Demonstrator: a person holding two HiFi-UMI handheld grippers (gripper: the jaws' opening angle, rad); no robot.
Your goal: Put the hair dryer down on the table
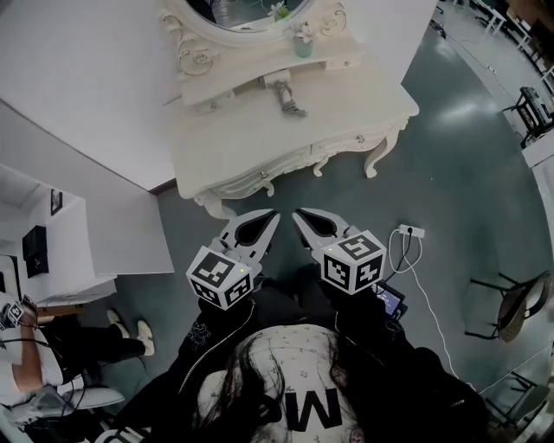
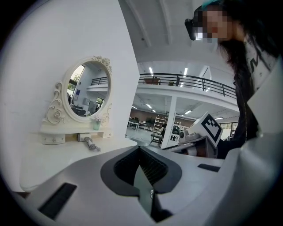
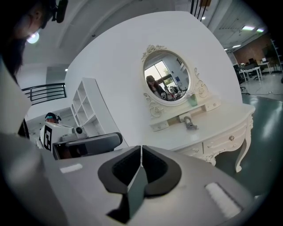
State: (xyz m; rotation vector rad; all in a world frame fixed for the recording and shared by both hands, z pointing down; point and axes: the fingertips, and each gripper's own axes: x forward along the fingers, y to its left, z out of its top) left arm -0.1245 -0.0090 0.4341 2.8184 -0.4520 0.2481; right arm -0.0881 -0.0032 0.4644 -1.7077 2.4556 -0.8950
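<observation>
The grey hair dryer (image 1: 286,97) lies on the white dressing table (image 1: 346,112), under the oval mirror (image 1: 242,13). It also shows small in the left gripper view, hair dryer (image 2: 90,143), and in the right gripper view, hair dryer (image 3: 190,124). Both grippers hang over the floor in front of the table, well short of it. My left gripper (image 1: 273,215) is shut and holds nothing; its jaws meet at the tip (image 2: 139,148). My right gripper (image 1: 296,214) is likewise shut and holds nothing, its jaws touching (image 3: 141,148).
A small green cup (image 1: 303,43) stands on the mirror shelf. A power strip (image 1: 410,231) with a white cable lies on the floor at the right, near a chair (image 1: 512,304). A white partition (image 1: 78,95) and a seated person (image 1: 30,346) are at the left.
</observation>
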